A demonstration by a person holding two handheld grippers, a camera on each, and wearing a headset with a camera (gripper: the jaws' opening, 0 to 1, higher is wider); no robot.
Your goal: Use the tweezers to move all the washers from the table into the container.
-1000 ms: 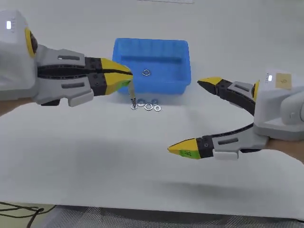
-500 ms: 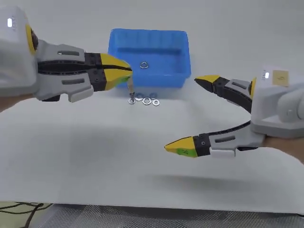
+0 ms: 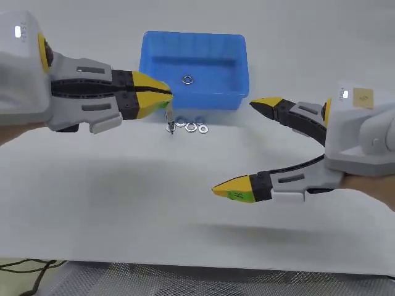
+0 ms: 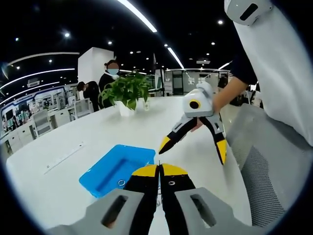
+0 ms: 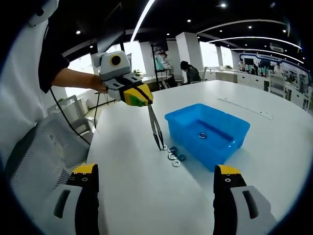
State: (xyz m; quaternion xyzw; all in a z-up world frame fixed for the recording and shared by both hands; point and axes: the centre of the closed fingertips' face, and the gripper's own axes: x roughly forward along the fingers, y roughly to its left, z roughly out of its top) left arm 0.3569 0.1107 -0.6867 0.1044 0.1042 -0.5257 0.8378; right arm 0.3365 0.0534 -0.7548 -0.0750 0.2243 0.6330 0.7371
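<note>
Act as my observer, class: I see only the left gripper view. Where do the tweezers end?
Observer: In the right gripper view the tweezers hang from the left tool, tips down at the table.
Operator: What lies at those tips?
Observer: Several washers in a tight cluster, with the tips at one end of it. I cannot count them exactly.
Operator: Where is that cluster relative to the box?
Observer: In the head view it lies on the table just outside the near wall of the blue box.
</note>
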